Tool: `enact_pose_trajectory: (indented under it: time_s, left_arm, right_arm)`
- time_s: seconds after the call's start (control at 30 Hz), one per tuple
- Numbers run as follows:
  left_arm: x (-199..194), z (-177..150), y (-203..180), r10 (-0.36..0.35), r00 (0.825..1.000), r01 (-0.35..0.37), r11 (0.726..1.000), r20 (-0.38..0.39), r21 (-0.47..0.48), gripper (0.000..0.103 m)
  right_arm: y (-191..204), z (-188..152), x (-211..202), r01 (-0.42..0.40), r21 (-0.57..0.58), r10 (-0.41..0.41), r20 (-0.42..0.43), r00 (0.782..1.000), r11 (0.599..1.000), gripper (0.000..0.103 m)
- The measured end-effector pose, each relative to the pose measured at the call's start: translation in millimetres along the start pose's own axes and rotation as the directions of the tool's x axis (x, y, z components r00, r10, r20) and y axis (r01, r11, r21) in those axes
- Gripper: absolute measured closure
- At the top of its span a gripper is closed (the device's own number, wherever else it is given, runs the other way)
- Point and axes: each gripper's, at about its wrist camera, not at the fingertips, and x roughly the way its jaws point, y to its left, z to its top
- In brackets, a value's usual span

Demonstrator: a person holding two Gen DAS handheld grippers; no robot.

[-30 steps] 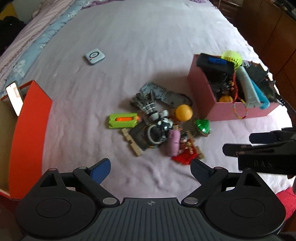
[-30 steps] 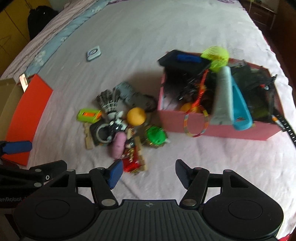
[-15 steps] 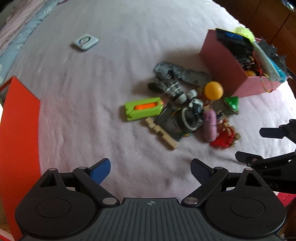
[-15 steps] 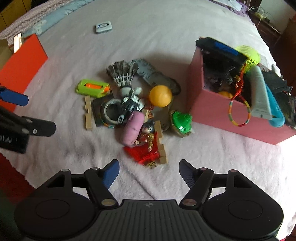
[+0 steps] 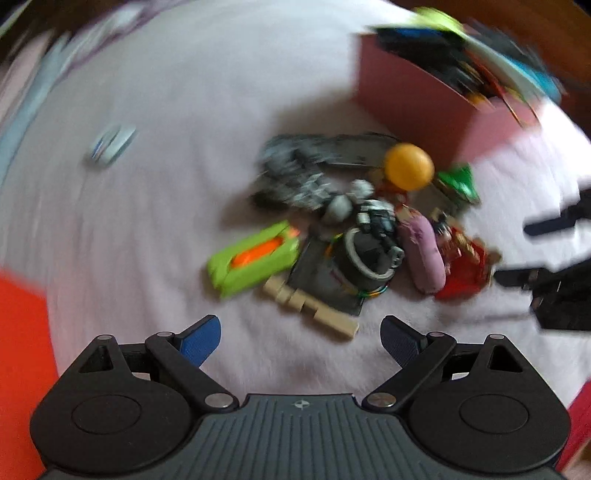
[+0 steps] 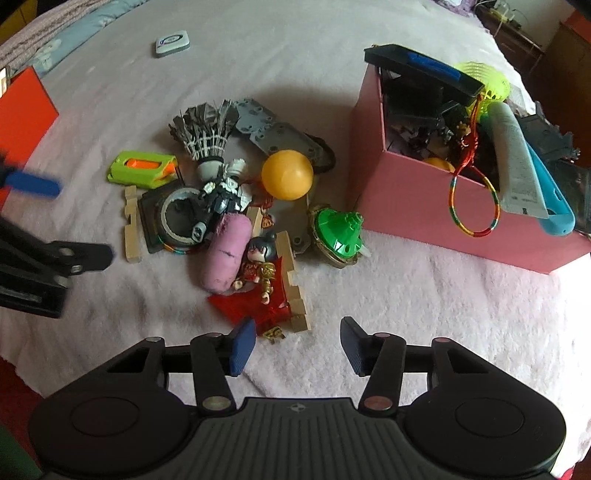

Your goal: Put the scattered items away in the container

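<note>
Between the right gripper's (image 6: 297, 347) wide-parted, empty fingers, lying just ahead: red doll (image 6: 264, 280), long axis running away toward orange ball (image 6: 287, 175). Beside it, purple roll (image 6: 228, 253) pointing likewise. Hovering similarly spread and empty, left gripper (image 5: 301, 339) above wooden block (image 5: 312, 308). Sitting farther right, pink box (image 6: 417, 199).

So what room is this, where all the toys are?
Probably a bedroom. The toy pile and the pink box sit on a wide bed with a pale fuzzy blanket, a striped quilt lies along its far edge, and wooden cabinets stand beside it.
</note>
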Motion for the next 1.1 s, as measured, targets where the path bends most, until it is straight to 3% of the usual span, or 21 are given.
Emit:
enact_pose_trajectory:
  time_s: [0.1, 0.2, 0.37, 0.57, 0.63, 0.7, 0.8, 0.97, 1.1]
  left_arm:
    - [15, 2, -9, -0.017, 1.0, 0.017, 0.984, 0.001, 0.178, 0.009]
    - [26, 3, -8, -0.05, 0.998, 0.054, 0.963, -0.022, 0.262, 0.009]
    - [43, 6, 7, -0.118, 0.99, 0.135, 0.948, -0.076, 0.287, 0.009]
    - [56, 13, 18, -0.216, 0.967, 0.247, 0.923, -0.135, 0.296, 0.012]
    - [55, 12, 19, -0.227, 0.966, 0.255, 0.916, -0.125, 0.31, 0.019]
    - [51, 10, 20, -0.23, 0.967, 0.253, 0.919, -0.11, 0.301, 0.027]
    - [44, 4, 22, -0.225, 0.97, 0.242, 0.935, -0.095, 0.257, 0.028]
    - [37, -8, 22, -0.242, 0.966, 0.254, 0.957, -0.096, 0.143, 0.028]
    - [34, -15, 18, -0.251, 0.963, 0.258, 0.964, -0.099, 0.069, 0.028]
  right_arm:
    - [-2, -2, 2, -0.005, 0.015, 0.006, -0.004, 1.0, 1.0, 0.049]
    - [-4, -6, 2, -0.017, 0.049, 0.018, -0.013, 1.0, 0.999, 0.049]
    - [-3, -9, 2, -0.027, 0.074, 0.029, -0.024, 0.999, 0.997, 0.048]
    - [-1, -8, 1, -0.025, 0.076, 0.027, -0.029, 0.999, 0.997, 0.047]
    - [-1, -8, 1, -0.018, 0.078, 0.02, -0.031, 0.999, 0.997, 0.047]
    - [-1, -7, 1, -0.013, 0.08, 0.015, -0.027, 1.0, 0.997, 0.047]
    - [-4, -4, -1, 0.004, 0.096, -0.004, -0.001, 1.0, 0.995, 0.048]
    - [-19, 4, 5, -0.005, 0.189, 0.004, 0.006, 1.0, 0.982, 0.063]
    - [-19, 6, 16, 0.0, 0.147, 0.003, -0.019, 1.0, 0.989, 0.066]
